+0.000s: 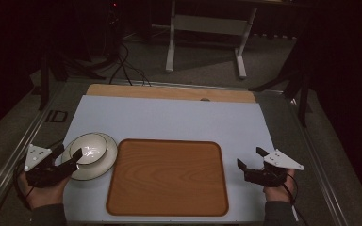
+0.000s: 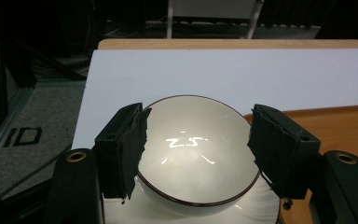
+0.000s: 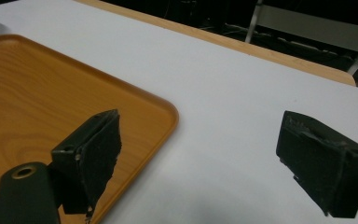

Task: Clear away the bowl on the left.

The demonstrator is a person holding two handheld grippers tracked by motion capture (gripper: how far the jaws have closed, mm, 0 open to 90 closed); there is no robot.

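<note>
- Bowl [image 1: 90, 148]: it sits at the lower left of the high view, white with a thin dark rim, on a white plate [image 1: 104, 165] that lies on the pale mat [image 1: 179, 117], just left of the tray [image 1: 167, 176].
- In your left gripper view the bowl [image 2: 196, 154] takes the centre bottom of the frame, with the plate [image 2: 261, 210] showing beneath it at the bottom edge and a corner of the tray [image 2: 345, 128] at the right.
- Your left gripper [image 1: 69, 157] is at the bowl's left side in the high view. In its own view the left gripper [image 2: 198, 149] stands wide open, one jaw at each side of the bowl's rim; the left pad looks to be right at the rim, the right pad just beside it, and you cannot tell whether either one presses. Nothing is lifted.
- Your right gripper [image 1: 251, 162] is at the lower right of the high view, over the mat just right of the tray, well apart from the bowl. In its own view the right gripper [image 3: 200, 154] is wide open and has hold of nothing, with the tray [image 3: 51, 102] at the left and the mat [image 3: 242, 93] between the jaws.
- Writing: on the floor strip at the left of the table, a marking reads "ID" [image 1: 56, 116]; in the left gripper view the same "ID" [image 2: 23, 136] shows at the left edge. No brand or label is readable on the bowl, plate or tray.
</note>
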